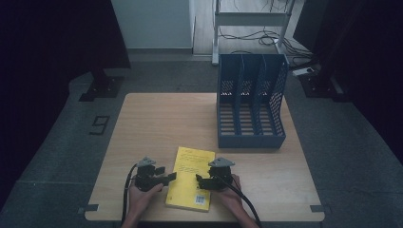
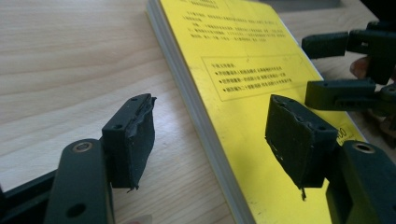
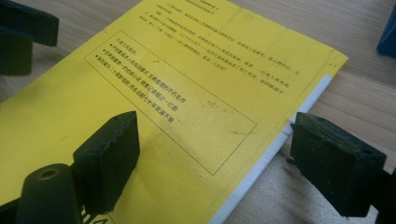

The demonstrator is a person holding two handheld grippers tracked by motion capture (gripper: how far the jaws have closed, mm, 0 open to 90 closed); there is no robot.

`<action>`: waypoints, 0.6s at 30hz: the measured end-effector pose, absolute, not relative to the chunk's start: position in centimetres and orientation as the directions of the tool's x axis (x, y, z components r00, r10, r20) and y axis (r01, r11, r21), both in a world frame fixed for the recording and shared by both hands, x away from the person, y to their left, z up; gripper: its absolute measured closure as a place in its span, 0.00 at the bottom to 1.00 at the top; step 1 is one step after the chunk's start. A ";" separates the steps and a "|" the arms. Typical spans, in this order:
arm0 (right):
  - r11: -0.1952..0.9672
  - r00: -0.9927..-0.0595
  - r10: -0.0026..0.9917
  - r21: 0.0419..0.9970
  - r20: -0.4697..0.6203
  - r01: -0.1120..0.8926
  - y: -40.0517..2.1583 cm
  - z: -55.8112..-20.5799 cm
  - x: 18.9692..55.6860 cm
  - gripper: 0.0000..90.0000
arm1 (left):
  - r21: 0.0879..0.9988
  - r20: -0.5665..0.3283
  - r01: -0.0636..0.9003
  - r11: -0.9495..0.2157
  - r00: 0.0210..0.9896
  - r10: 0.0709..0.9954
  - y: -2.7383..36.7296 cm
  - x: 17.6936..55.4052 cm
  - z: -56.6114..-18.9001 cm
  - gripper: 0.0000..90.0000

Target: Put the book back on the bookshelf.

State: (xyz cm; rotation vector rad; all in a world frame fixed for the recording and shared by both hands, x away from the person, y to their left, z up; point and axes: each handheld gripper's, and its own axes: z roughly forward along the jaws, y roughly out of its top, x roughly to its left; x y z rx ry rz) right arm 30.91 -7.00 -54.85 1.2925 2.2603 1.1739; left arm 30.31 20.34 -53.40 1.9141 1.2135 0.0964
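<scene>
A yellow book [image 1: 189,176] lies flat near the table's front edge, back cover up with printed text and a barcode. My left gripper [image 1: 169,178] is open at the book's left edge. In the left gripper view its jaws [image 2: 212,140] straddle the page edge of the book [image 2: 243,70], one pad over the wood, the other over the cover. My right gripper [image 1: 200,181] is open at the book's right side. In the right gripper view it [image 3: 219,163] straddles the white spine edge of the book [image 3: 187,84]. Neither holds anything.
A blue three-slot file holder [image 1: 251,102] stands at the table's back right, its slots open upward; its corner [image 3: 388,37] shows in the right gripper view. The wooden table [image 1: 157,123] is bare to the left and behind the book. Cables and a metal frame lie on the floor beyond.
</scene>
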 end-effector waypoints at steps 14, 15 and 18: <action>0.264 -0.553 0.820 0.764 0.144 0.589 -7.0 -54.9 30.8 0.19 | 0.667 -0.337 0.712 -0.222 0.553 0.762 18.5 30.2 -54.2 0.36; 0.264 -0.554 0.820 0.764 0.143 0.589 -7.1 -54.9 30.8 0.19 | 0.667 -0.335 0.710 -0.226 0.556 0.761 18.4 30.2 -54.2 0.36; 0.260 -0.553 0.820 0.767 0.146 0.587 -7.1 -54.9 30.7 0.19 | 0.669 -0.334 0.707 -0.229 0.562 0.757 18.1 30.1 -54.2 0.36</action>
